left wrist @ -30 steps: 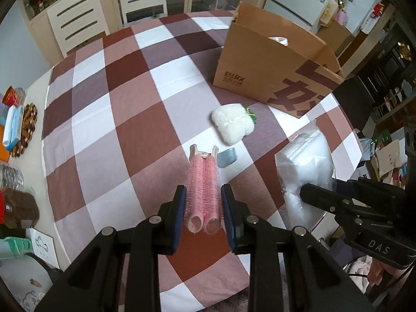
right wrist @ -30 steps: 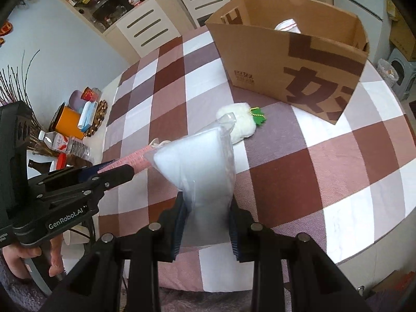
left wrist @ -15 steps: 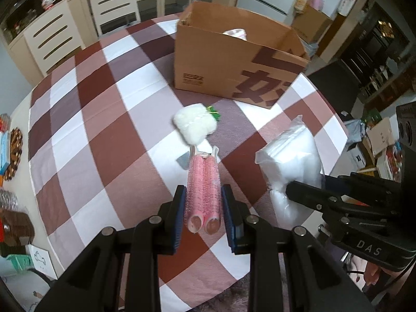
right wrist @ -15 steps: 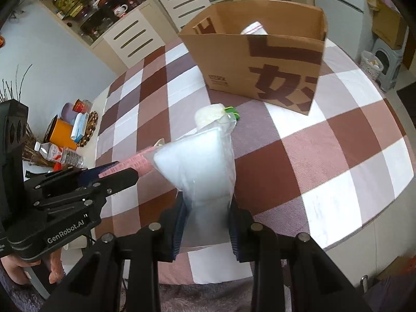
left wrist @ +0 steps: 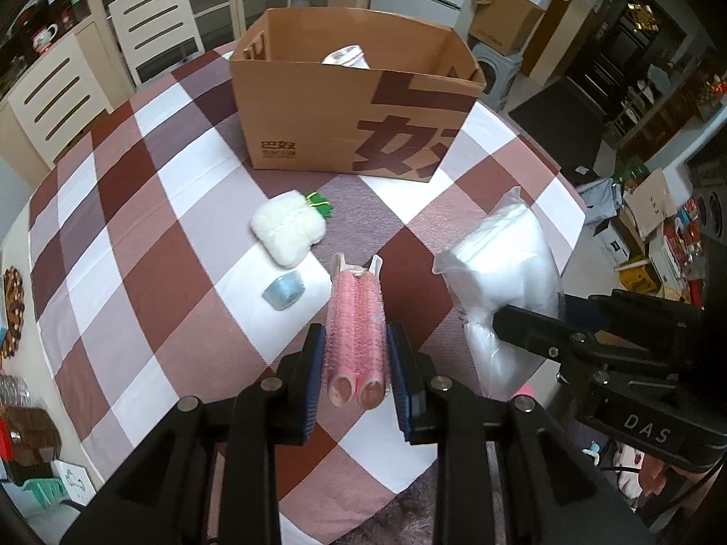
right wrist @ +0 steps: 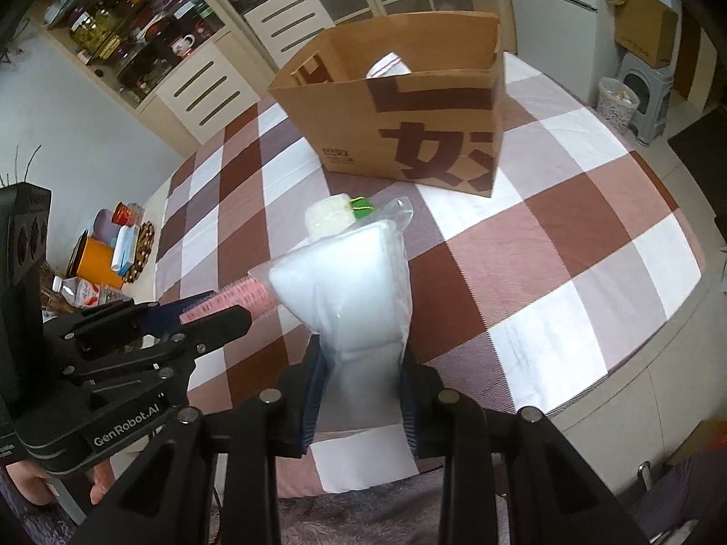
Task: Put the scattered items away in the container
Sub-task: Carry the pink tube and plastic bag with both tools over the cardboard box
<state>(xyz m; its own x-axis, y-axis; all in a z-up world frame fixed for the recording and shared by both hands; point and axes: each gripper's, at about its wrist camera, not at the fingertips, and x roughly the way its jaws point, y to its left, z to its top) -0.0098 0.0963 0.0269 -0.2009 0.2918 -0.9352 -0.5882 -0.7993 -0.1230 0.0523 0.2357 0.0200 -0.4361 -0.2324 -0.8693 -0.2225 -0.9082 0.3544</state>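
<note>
My left gripper (left wrist: 356, 354) is shut on a pink bubble-wrapped roll pack (left wrist: 356, 318), held above the checked tablecloth. My right gripper (right wrist: 361, 363) is shut on a clear bag of white filling (right wrist: 350, 290), also seen in the left wrist view (left wrist: 504, 268). The open cardboard box (left wrist: 354, 122) stands at the far side of the table, also in the right wrist view (right wrist: 409, 109), with a white item inside (left wrist: 345, 55). A white plush radish (left wrist: 288, 227) and a small blue tape piece (left wrist: 284, 291) lie on the cloth between me and the box.
The round table (right wrist: 590, 236) has its edge close on the right and near side. White chairs (left wrist: 150, 22) stand behind the table. Bottles, cups and a mat (right wrist: 122, 245) crowd the left edge. Boxes and clutter sit on the floor at the right (left wrist: 645, 209).
Both grippers, still holding their items, have swung round and moved toward the box, which now sits more central and closer in both views.
</note>
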